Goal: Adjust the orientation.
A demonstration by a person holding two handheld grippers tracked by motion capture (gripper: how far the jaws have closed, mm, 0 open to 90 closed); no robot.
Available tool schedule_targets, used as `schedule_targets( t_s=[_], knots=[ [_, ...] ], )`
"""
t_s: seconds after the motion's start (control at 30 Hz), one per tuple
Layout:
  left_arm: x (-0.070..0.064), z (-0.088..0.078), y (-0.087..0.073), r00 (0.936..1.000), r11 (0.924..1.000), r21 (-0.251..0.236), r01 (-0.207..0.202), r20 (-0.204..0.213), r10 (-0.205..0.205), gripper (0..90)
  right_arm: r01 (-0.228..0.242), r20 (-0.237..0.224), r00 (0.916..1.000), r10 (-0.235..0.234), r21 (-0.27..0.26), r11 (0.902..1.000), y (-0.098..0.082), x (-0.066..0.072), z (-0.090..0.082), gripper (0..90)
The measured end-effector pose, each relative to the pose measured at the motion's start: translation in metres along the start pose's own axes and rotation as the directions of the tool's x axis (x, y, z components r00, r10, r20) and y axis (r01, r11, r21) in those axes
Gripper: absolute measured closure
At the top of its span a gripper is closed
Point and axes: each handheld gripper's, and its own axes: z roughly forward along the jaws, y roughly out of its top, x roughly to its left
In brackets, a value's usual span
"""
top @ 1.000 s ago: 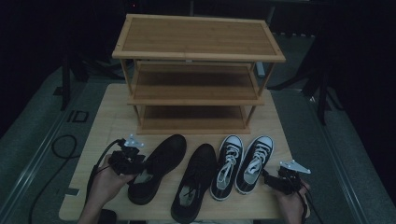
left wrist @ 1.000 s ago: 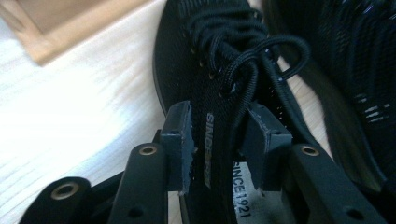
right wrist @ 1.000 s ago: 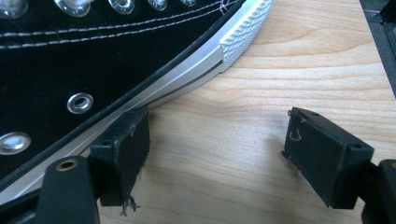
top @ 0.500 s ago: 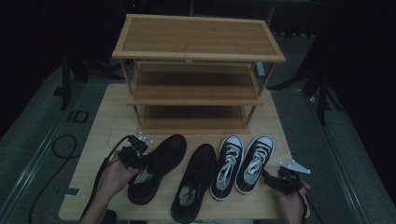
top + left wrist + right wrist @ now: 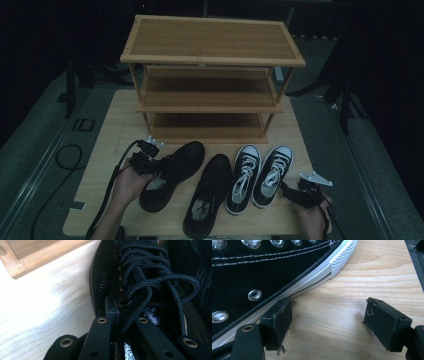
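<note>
A black lace-up shoe (image 5: 175, 170) lies at the table's front left, toe toward the rack. My left gripper (image 5: 156, 167) is at its left side. In the left gripper view the left gripper (image 5: 122, 315) has just been closing and stands shut on the black shoe (image 5: 140, 270), at the eyelet edge beside the laces. My right gripper (image 5: 286, 193) rests open at the front right. In the right gripper view the right gripper (image 5: 327, 322) has bare wood between its pads, and one pad (image 5: 278, 320) touches the white sole of a black-and-white sneaker (image 5: 249, 270).
A second black shoe (image 5: 210, 200) lies in the middle. Two black-and-white sneakers (image 5: 243, 177) (image 5: 272, 172) lie side by side to its right. A three-tier wooden shoe rack (image 5: 210, 75) stands at the back of the wooden table (image 5: 115, 130). Cables trail off the left edge.
My left hand has moved right, up against the black shoe, and its jaws have closed on the shoe's edge. The right hand has stayed in place.
</note>
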Motion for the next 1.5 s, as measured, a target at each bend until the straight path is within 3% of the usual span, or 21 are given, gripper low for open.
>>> schedule_targets(
  t_s=[0.2, 0.47, 0.53, 0.6, 0.67, 0.77, 0.8, 0.87, 0.9, 1.0, 1.03, 1.17, 1.27, 1.4, 1.5],
  knots=[
    [0.003, 0.0, 0.011, 0.9995, 0.9993, -0.03, 0.021, -0.022, -0.022, 88.4, -0.001, 0.0, 1.0, 0.001, 0.0, 1.0, 0.0, 0.0, 0.0, 22.0],
    [0.008, 0.011, 0.031, 0.9931, 0.9977, -0.047, 0.048, -0.104, -0.053, 88.3, -0.001, 0.0, 1.0, 0.001, 0.0, 1.0, 0.0, 0.0, 0.0, 22.1],
    [0.008, 0.014, 0.037, 0.9917, 0.996, -0.059, 0.067, -0.106, -0.073, 88.2, -0.001, 0.0, 1.0, 0.001, 0.0, 1.0, 0.0, 0.0, 0.0, 22.1],
    [0.009, 0.02, 0.043, 0.988, 0.9897, -0.092, 0.109, -0.1, -0.118, 88.3, -0.001, 0.0, 1.0, 0.001, 0.0, 1.0, 0.0, 0.0, 0.0, 22.0],
    [0.009, 0.021, 0.045, 0.9866, 0.9882, -0.099, 0.117, -0.103, -0.127, 88.3, 0.0, 0.0, 1.0, 0.0, 0.0, 1.0, 0.0, 0.0, 0.0, 22.0],
    [0.006, 0.027, 0.053, 0.9775, 0.9829, -0.119, 0.141, -0.141, -0.157, 88.3, -0.001, 0.0, 1.0, 0.001, 0.0, 1.0, 0.0, 0.0, 0.0, 22.0],
    [0.006, 0.027, 0.053, 0.9775, 0.9829, -0.119, 0.141, -0.141, -0.157, 88.3, 0.0, 0.0, 1.0, 0.0, 0.0, 1.0, 0.0, 0.0, 0.0, 22.0],
    [0.006, 0.03, 0.055, 0.9713, 0.9777, -0.131, 0.164, -0.151, -0.183, 88.3, -0.001, 0.0, 1.0, 0.001, 0.0, 1.0, 0.0, 0.0, 0.0, 22.0],
    [0.008, 0.032, 0.056, 0.9638, 0.9717, -0.144, 0.187, -0.165, -0.21, 88.3, -0.001, 0.0, 1.0, 0.001, 0.0, 1.0, 0.0, 0.0, 0.0, 22.0],
    [0.008, 0.035, 0.055, 0.9526, 0.9658, -0.162, 0.203, -0.196, -0.233, 88.3, -0.001, -0.001, 1.0, 0.001, 0.0, 1.0, 0.0, 0.0, 0.0, 22.0],
    [0.008, 0.035, 0.055, 0.9526, 0.9658, -0.162, 0.203, -0.196, -0.233, 88.3, -0.001, -0.001, 1.0, 0.001, 0.0, 1.0, 0.0, 0.0, 0.0, 22.0],
    [0.007, 0.038, 0.056, 0.9404, 0.9555, -0.195, 0.221, -0.217, -0.262, 88.0, -0.001, 0.0, 1.0, 0.001, 0.0, 1.0, 0.0, 0.0, 0.0, 21.9],
    [0.006, 0.038, 0.056, 0.9432, 0.9565, -0.202, 0.211, -0.215, -0.253, 82.8, -0.001, -0.001, 1.0, 0.001, 0.0, 1.0, 0.0, 0.0, 0.0, 22.0],
    [0.006, 0.035, 0.055, 0.9566, 0.96, -0.214, 0.181, -0.189, -0.222, 69.9, -0.001, -0.001, 1.0, 0.001, 0.0, 1.0, 0.0, 0.0, 0.0, 22.0],
    [0.006, 0.031, 0.054, 0.9604, 0.9623, -0.216, 0.166, -0.186, -0.207, 63.1, -0.001, -0.001, 1.0, 0.001, 0.0, 1.0, 0.0, 0.0, 0.0, 22.0]
  ],
)
